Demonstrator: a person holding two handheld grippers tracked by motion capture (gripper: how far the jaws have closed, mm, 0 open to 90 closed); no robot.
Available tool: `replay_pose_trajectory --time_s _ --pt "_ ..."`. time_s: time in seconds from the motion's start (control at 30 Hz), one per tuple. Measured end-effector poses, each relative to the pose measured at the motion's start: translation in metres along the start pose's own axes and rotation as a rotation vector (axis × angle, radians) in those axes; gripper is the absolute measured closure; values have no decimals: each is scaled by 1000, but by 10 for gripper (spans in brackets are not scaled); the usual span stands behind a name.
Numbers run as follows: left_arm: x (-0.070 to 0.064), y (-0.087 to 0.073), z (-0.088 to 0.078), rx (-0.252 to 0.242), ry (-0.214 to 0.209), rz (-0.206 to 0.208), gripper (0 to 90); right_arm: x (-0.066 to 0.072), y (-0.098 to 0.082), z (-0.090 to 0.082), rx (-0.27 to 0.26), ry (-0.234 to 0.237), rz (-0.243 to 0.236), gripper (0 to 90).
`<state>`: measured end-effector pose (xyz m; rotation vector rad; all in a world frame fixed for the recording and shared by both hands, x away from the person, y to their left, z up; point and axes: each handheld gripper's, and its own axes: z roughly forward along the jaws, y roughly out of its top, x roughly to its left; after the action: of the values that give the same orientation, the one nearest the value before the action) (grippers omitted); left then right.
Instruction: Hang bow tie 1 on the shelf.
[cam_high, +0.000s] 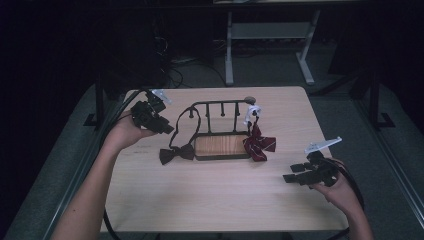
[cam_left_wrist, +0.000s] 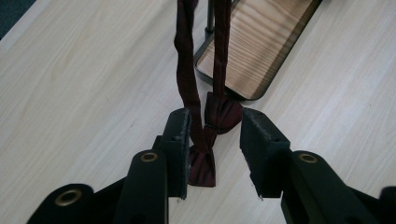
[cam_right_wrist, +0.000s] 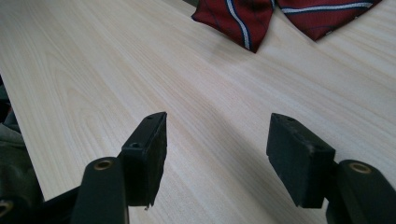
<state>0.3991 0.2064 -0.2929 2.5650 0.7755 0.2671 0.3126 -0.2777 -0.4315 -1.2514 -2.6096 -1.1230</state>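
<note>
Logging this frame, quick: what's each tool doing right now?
Left tool: open, dark bow tie between the jaws, apparently not clamped.
Right tool: open, holding nothing.

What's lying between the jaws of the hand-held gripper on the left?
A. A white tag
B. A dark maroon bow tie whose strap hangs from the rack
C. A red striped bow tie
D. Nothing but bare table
B. In the left gripper view the dark maroon bow tie sits between the left hand-held gripper's parted jaws, its strap running up toward the rack; the right pad stands clear of it.
</note>
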Motion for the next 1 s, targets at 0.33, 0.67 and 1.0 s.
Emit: replay_pose_trajectory --time_s 0.33,0.67,1.0 --pt "-12 -12 2 -16 -11 33 559 0 0 -1 -4 -1 2 377" --pt "-19 -28 7 -35 -24 29 505 0 0 0 -2 -1 2 377" --pt "-28 -47 15 -48 -29 20 445 0 0 0 -2 -1 4 377"
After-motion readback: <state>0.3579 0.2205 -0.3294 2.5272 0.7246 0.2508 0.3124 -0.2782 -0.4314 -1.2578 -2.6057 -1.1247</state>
